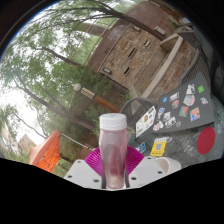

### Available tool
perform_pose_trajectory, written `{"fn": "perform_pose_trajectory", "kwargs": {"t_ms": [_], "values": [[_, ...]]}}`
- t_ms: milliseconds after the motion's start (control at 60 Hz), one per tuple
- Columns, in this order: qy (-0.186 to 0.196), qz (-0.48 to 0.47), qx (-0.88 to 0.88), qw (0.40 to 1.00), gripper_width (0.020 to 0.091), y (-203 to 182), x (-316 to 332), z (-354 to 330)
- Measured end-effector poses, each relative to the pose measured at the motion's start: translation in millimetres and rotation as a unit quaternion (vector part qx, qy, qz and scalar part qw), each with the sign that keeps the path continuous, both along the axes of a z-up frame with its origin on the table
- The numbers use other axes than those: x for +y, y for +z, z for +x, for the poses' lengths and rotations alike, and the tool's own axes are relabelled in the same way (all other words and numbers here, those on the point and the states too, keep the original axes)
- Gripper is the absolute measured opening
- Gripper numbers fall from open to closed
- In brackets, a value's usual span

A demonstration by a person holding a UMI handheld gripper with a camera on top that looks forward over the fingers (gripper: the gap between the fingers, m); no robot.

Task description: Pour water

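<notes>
We see no hand or arm, only the tongs (114,170) reaching forward from below, and the whole scene runs at a steep slant, with tree trunks leaning across the view, so the tool appears tipped well over to one side.

The tongs are clenched on a bottle (113,150). Its body stands between the two white fingers (87,172), and the magenta pads (93,158) sit against it on either side; we can make out no gap between pad and bottle. The bottle is translucent with a dark reddish tint, and it carries a wide white cap (113,122) at the end that points away from us. We cannot tell how much liquid is inside.

Beyond the bottle, off to one side, lies a dark surface (185,128) plastered with many small stickers, among them a round red one (208,141). We cannot tell whether it is a counter or some other flat panel. An orange object (47,157) shows near the other finger, too partial to name.

The setting is outdoors: green trees (50,60) fill most of the view, and a brown brick building (140,45) with pale window frames stands tilted behind the stickered surface.
</notes>
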State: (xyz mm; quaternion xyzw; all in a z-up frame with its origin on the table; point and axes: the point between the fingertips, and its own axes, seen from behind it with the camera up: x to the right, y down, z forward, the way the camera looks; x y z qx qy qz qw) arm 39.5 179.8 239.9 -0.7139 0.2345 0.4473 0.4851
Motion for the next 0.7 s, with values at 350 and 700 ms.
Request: {"fn": "perform_pose_trajectory", "kwargs": {"t_ms": [350,700], "values": [[-0.014,0.126,-0.506,0.853,0.028,-120,13,178],[-0.009,0.112,-0.485,0.867,0.0323,-172,7,191]]}}
